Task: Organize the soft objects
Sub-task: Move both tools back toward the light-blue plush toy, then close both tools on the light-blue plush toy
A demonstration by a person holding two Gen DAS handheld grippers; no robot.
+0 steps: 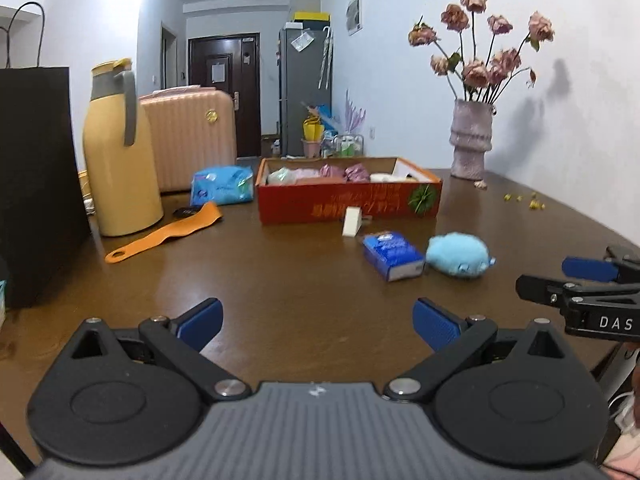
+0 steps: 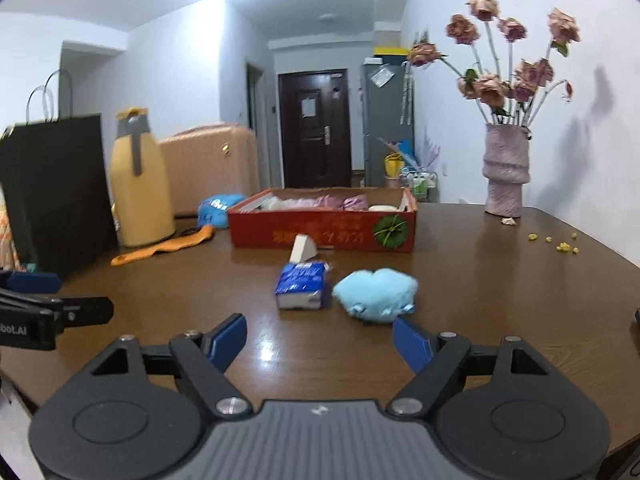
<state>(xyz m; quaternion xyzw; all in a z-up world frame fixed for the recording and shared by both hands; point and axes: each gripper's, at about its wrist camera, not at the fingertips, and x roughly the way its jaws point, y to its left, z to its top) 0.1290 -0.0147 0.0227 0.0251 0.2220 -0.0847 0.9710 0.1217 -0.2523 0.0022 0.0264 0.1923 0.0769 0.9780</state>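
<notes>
left gripper (image 1: 318,326) jaws apart, empty | right gripper (image 2: 320,344) jaws apart, empty | light-blue plush toy (image 2: 376,290) on brown wooden desk (image 2: 500,280), long axis across the view, face blurred | blue tissue pack (image 2: 300,286) just beside it | red cardboard box (image 2: 324,232) behind, contents partly hidden by wall

Bright ceiling glare, fisheye-warped, slight blur
</notes>
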